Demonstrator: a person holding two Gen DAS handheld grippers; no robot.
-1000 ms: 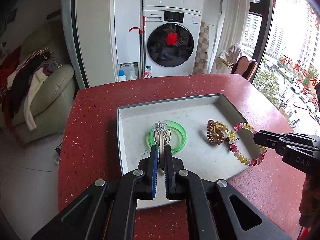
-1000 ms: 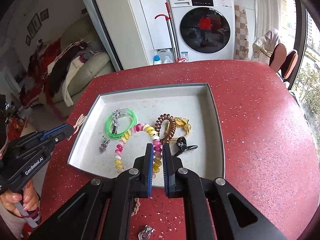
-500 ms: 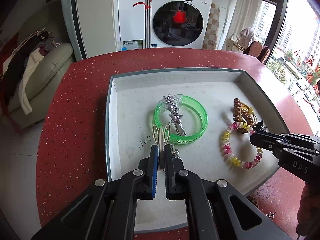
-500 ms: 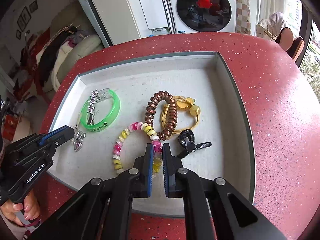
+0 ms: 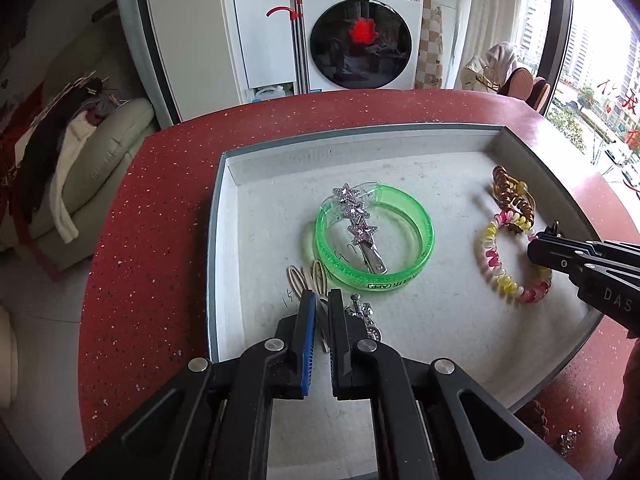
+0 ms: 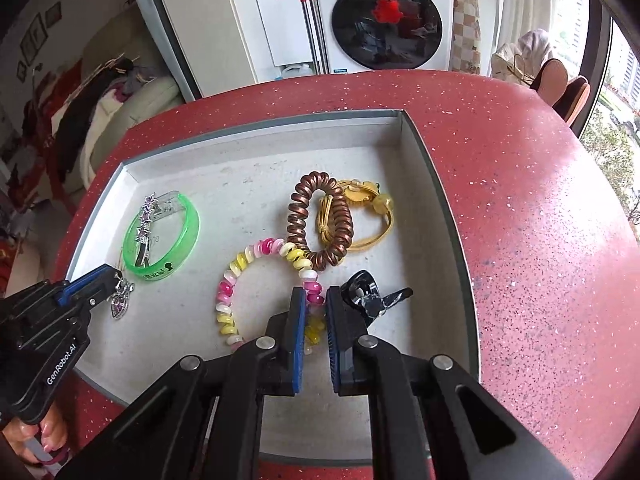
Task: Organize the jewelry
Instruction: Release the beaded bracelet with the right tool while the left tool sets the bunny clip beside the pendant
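A grey tray (image 5: 224, 216) on the red table holds a green bangle (image 5: 404, 220) with a star hair clip (image 5: 356, 220) across it, a pink-yellow bead bracelet (image 6: 256, 256), a brown coil tie (image 6: 320, 216), a yellow cord bracelet (image 6: 372, 208) and a black clip (image 6: 372, 296). My left gripper (image 5: 322, 300) is low over the tray's near left part, jaws slightly apart around a beige hairpin (image 5: 306, 278), with a silver pendant (image 6: 120, 300) beside it. My right gripper (image 6: 316, 300) is nearly shut, over the bead bracelet's near side, holding nothing.
The tray (image 6: 440, 216) has raised walls. Loose jewelry pieces (image 5: 568, 438) lie on the red table (image 6: 540, 240) near its front edge. A washing machine (image 5: 360, 28) and a sofa with clothes (image 5: 80, 152) stand beyond the table.
Both grippers have moved forward and down over the tray. The left jaws have parted a little and the beige hairpin now lies on the tray floor.
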